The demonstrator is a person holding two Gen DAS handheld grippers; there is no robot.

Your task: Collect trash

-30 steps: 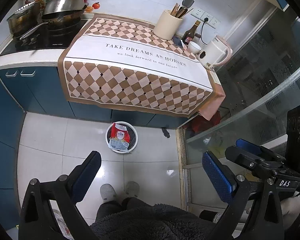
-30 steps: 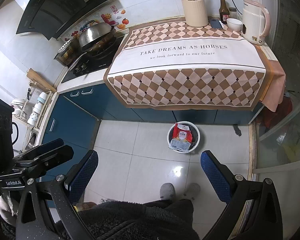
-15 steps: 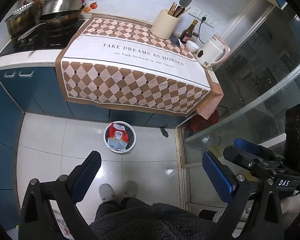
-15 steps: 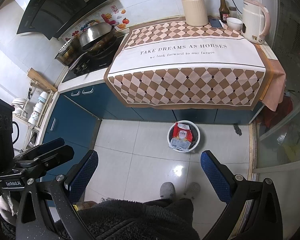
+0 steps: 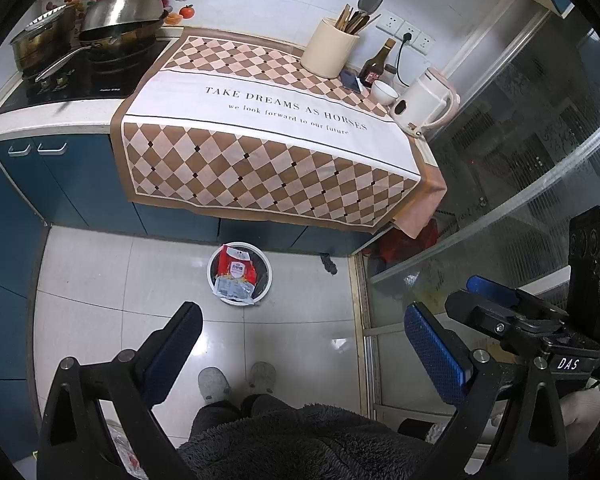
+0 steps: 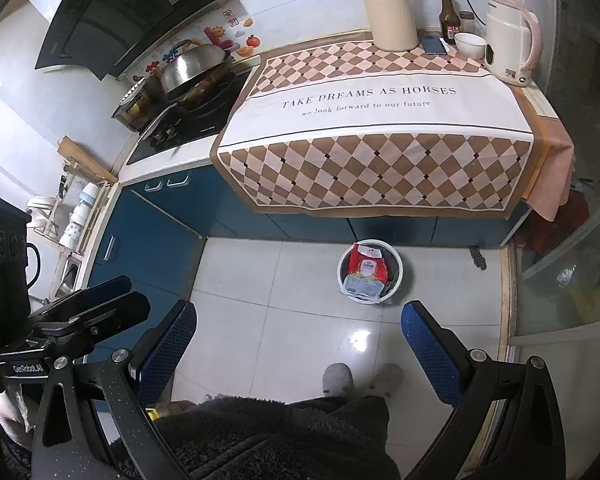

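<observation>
- The left claw (image 5: 302, 334) is standing wide open, its blue pads gripping nothing and touching nothing, hanging high above the floor (image 5: 100, 280).
- The right claw (image 6: 298, 330) is likewise spread wide and empty, held up beside the left one.
- A white round bin (image 5: 239, 274) is sitting on the floor just in front of the blue cabinets (image 5: 80, 184), below the edge of the bench (image 5: 52, 118).
- A red snack packet (image 5: 236, 268) and a clear wrapper (image 5: 234, 291) are lying in the bin, the wrapper hanging over its near rim.
- The bin is lying ahead of and well below both claws: between the left claw's fingers, and nearer the right-hand finger in the right wrist view.
- The person's grey slippers (image 5: 236, 380) are standing on the floor, nearer than the bin.
- A checked cloth (image 5: 268, 152) is covering the bench.
</observation>
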